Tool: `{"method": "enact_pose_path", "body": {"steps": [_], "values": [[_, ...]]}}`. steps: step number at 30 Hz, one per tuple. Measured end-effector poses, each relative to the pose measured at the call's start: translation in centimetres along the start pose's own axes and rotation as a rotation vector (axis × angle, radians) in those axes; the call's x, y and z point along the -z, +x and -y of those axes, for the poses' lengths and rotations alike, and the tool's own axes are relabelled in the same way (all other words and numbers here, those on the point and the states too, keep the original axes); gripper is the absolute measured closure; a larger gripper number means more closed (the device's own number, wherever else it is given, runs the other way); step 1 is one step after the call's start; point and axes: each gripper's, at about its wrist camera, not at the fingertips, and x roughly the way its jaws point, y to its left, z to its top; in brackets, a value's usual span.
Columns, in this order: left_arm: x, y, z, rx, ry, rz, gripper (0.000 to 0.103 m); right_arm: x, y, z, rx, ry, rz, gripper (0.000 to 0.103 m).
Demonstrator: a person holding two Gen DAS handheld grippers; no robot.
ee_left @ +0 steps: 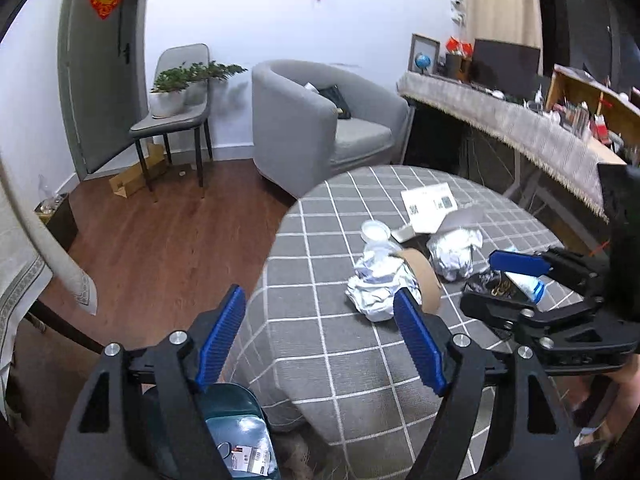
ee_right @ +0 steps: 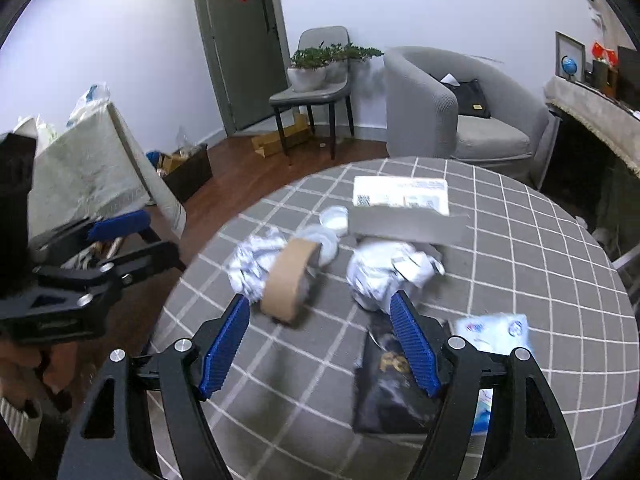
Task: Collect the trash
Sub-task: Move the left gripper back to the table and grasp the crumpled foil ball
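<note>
Two blue-padded grippers are working over a round table (ee_left: 344,384) covered in grey checked cloth. In the left wrist view, the left gripper (ee_left: 320,320) is hanging at the table's near left edge with its jaws standing wide apart and nothing between them; below it, off the table, a dark green bin (ee_left: 236,432) is sitting with some packaging already inside. Trash is lying on the cloth ahead: a foil ball (ee_left: 372,292) touching a tape roll (ee_left: 424,280), a white lid (ee_left: 375,233) just beyond, a second foil ball (ee_left: 454,250) to the right, and a printed sheet (ee_left: 430,202) at the far side. The right gripper (ee_left: 486,284) is showing at the right, over a dark wrapper. In the right wrist view, the right gripper (ee_right: 320,320) is also gaping, holding nothing, hovering above the table with the tape roll (ee_right: 286,284) and foil ball (ee_right: 252,266) ahead on the left, the other foil ball (ee_right: 384,276) just beyond its right finger, and a black pouch (ee_right: 390,384) and a white-blue packet (ee_right: 494,332) lying near right. The left gripper (ee_right: 136,232) is showing at the left, off the table's edge.
</note>
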Motion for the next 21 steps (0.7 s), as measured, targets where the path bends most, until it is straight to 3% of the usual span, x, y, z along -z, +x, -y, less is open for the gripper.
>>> {"method": "enact_pose_path", "body": {"steps": [6, 11, 21], "values": [[0.3, 2.8, 2.0, 0.007, 0.053, -0.057, 0.024, 1.3, -0.2, 1.8, -0.026, 0.017, -0.037, 0.029], [0.6, 4.4, 2.9, -0.006, 0.078, -0.099, 0.024, 2.0, -0.1, 2.9, -0.048, 0.046, -0.063, 0.040], [0.2, 4.5, 2.9, -0.001, 0.063, -0.083, 0.023, 2.5, -1.0, 3.3, 0.029, 0.034, -0.069, 0.041]]}}
